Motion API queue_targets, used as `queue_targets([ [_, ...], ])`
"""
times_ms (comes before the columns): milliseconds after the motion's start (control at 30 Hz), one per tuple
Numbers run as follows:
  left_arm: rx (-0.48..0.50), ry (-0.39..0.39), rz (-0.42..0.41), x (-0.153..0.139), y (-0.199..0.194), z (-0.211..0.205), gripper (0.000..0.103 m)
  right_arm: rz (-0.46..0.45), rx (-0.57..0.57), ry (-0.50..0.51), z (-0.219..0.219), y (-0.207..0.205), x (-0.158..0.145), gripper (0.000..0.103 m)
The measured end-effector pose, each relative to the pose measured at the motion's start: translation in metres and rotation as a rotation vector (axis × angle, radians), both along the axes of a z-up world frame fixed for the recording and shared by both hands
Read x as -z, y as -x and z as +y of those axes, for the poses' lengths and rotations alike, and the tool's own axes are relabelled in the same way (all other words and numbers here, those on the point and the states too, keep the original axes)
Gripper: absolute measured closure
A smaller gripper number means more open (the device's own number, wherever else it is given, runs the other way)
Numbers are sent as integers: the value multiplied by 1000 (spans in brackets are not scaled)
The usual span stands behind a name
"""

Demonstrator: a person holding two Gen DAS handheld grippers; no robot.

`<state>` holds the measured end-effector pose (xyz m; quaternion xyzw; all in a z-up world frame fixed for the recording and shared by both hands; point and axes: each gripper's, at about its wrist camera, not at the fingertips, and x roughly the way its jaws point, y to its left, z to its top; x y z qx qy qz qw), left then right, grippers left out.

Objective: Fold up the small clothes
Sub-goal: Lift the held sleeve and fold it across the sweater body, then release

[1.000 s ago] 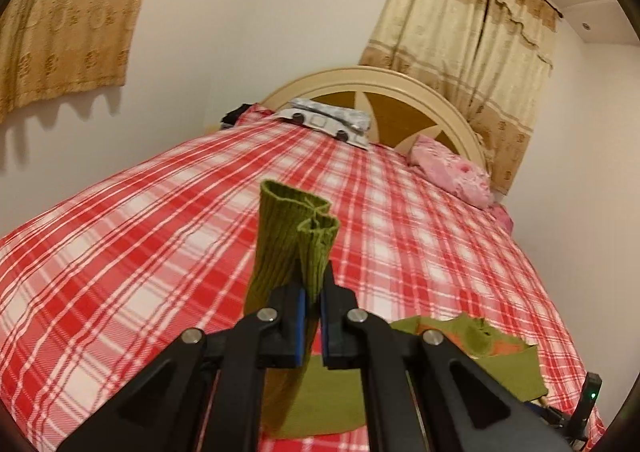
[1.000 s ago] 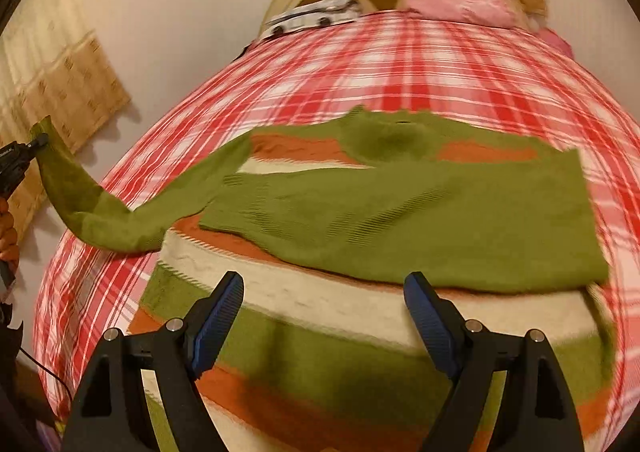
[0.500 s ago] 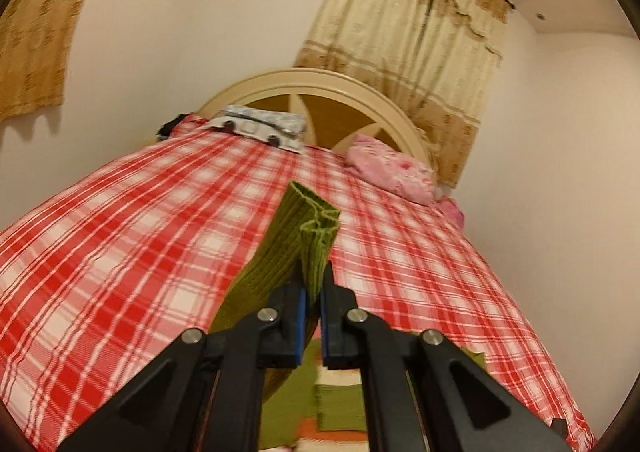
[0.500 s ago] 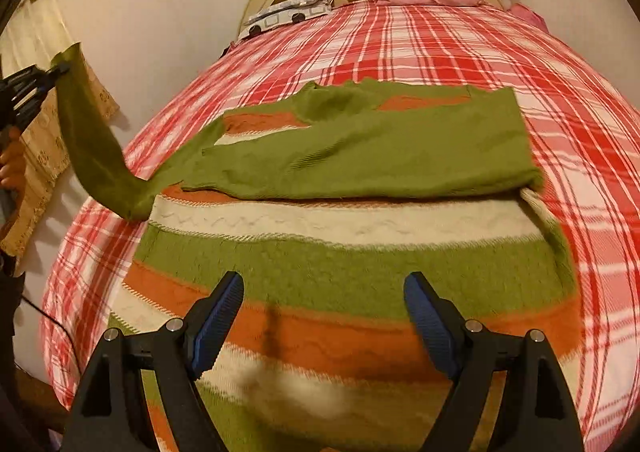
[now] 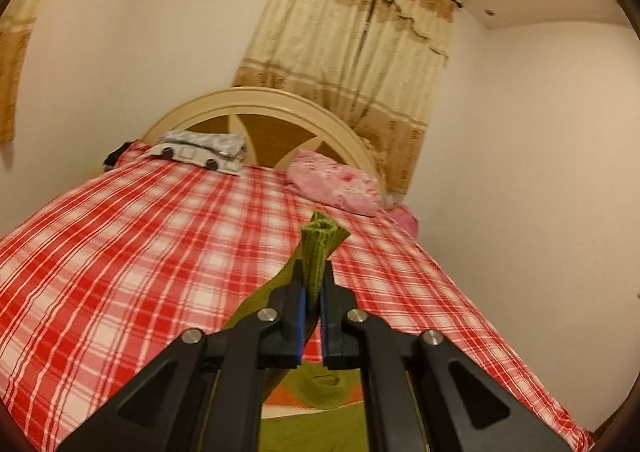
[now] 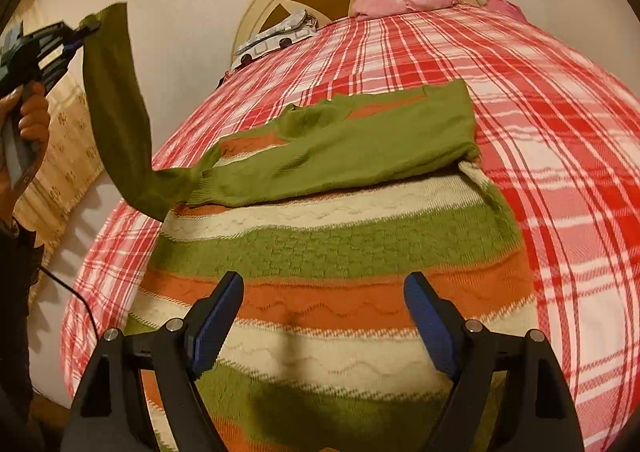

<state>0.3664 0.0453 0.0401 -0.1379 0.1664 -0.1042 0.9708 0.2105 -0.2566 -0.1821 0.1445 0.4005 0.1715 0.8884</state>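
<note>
My left gripper (image 5: 311, 284) is pinching the green sleeve cuff (image 5: 320, 252) up in the air, while the striped sweater (image 6: 328, 252) lies flat on the plaid bed (image 6: 560, 172). My right gripper (image 6: 324, 316) hovers above it, jaws wide and empty.

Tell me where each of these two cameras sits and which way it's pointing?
Left wrist view: rides on the left gripper, facing up the checked bed to the headboard; its fingers pinch the green sleeve.
Right wrist view: rides on the open right gripper, angled down at the striped sweater; a hand holding the other gripper shows at far left.
Shared: sleeve, bed, headboard, pink pillow.
</note>
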Motion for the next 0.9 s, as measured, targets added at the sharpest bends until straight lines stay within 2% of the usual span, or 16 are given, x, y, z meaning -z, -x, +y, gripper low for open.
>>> queue_targets([
  [200, 100, -44, 1, 7, -4, -58, 98, 9, 20, -34, -14, 9, 13, 20],
  [300, 140, -54, 29, 25, -9, -91, 98, 21, 34, -58, -22, 11, 21, 20],
  [400, 141, -121, 35, 52, -16, -130, 98, 9, 36, -67, -23, 14, 22, 20],
  [500, 157, -133, 102, 85, -24, -160, 98, 3, 27, -57, -20, 19, 24, 20],
  [633, 197, -196, 162, 123, -23, -197, 98, -20, 21, -56, -21, 26, 27, 20],
  [800, 235, -238, 180, 134, -11, -227, 97, -38, 20, -59, -21, 29, 30, 20],
  [833, 247, -236, 193, 135, -10, -230, 94, -43, 21, -59, -20, 30, 30, 20],
  [900, 297, -224, 217, 137, -12, -236, 83, -47, 21, -59, -20, 31, 30, 19],
])
